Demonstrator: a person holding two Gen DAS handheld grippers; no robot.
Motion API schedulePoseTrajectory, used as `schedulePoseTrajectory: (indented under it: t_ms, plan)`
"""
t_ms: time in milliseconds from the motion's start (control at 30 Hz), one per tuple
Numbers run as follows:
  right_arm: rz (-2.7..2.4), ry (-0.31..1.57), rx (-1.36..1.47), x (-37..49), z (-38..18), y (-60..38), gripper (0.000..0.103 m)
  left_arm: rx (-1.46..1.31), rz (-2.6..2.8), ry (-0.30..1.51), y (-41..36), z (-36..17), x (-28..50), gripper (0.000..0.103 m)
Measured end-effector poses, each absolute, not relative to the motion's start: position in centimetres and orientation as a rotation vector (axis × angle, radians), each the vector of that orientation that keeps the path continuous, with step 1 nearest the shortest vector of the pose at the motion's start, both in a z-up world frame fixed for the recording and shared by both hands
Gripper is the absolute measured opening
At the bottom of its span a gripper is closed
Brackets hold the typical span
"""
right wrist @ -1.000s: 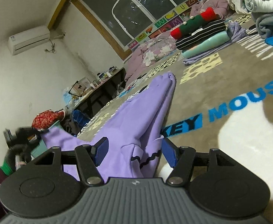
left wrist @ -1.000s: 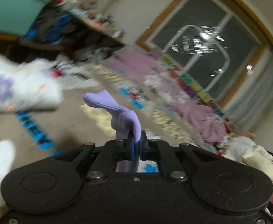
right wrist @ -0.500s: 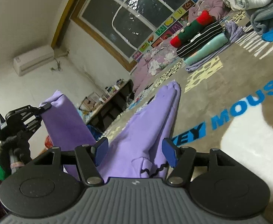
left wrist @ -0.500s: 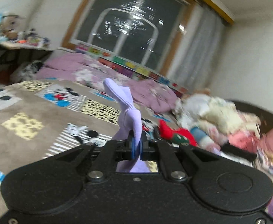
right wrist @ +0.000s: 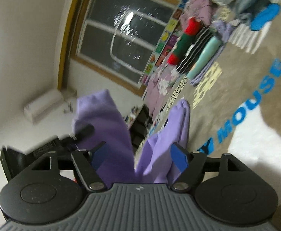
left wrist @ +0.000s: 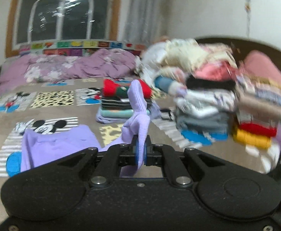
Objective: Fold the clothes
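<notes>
Swinging round since the earlier frames, the left gripper (left wrist: 140,150) now faces the folded stack (left wrist: 121,104) at 12 o'clock, its jaws clamped on the lilac garment (left wrist: 138,115). Nearer, the right gripper (right wrist: 139,156) stands wide apart, cloth (right wrist: 159,144) between the pads. Beyond, the blanket (left wrist: 54,104); far off, the window (right wrist: 125,34).
</notes>
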State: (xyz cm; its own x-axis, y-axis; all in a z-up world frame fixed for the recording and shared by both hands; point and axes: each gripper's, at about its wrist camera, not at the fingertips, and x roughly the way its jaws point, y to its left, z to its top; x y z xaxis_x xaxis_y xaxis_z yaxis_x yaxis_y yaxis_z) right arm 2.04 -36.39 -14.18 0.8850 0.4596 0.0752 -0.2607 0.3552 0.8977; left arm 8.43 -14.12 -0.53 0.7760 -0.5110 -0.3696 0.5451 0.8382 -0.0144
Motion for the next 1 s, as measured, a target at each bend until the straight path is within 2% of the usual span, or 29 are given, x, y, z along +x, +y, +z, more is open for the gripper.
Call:
schedulePoseTrajectory:
  t_ms: [300,667,700,733,767,833,1000]
  plan:
    - [0.355,0.183,1.332,2.1,-17.0,-39.0,0.081,0.341,-0.621,0.397,-20.4,-6.7,8.2,0.002]
    - [0.288,0.243,1.345,3.8,-18.4,-38.9,0.083,0.443,-0.596,0.478,-23.7,-12.4,9.7,0.003]
    - [0.287,0.245,1.342,3.8,-18.5,-38.9,0.083,0.436,-0.617,0.496,-23.7,-12.4,9.8,0.009]
    - [0.287,0.248,1.338,3.9,-18.5,-38.9,0.083,0.421,-0.65,0.52,-23.5,-12.2,10.0,0.029]
    - [0.286,0.251,1.334,4.0,-18.5,-38.9,0.083,0.399,-0.675,0.529,-23.2,-12.0,9.9,0.039]
    - [0.284,0.254,1.326,4.1,-18.5,-38.9,0.082,0.365,-0.705,0.522,-21.9,-11.1,9.2,0.042]
    - [0.276,0.28,1.285,4.1,-18.0,-38.7,0.083,0.234,-0.644,0.485,-15.4,-7.7,7.2,0.042]
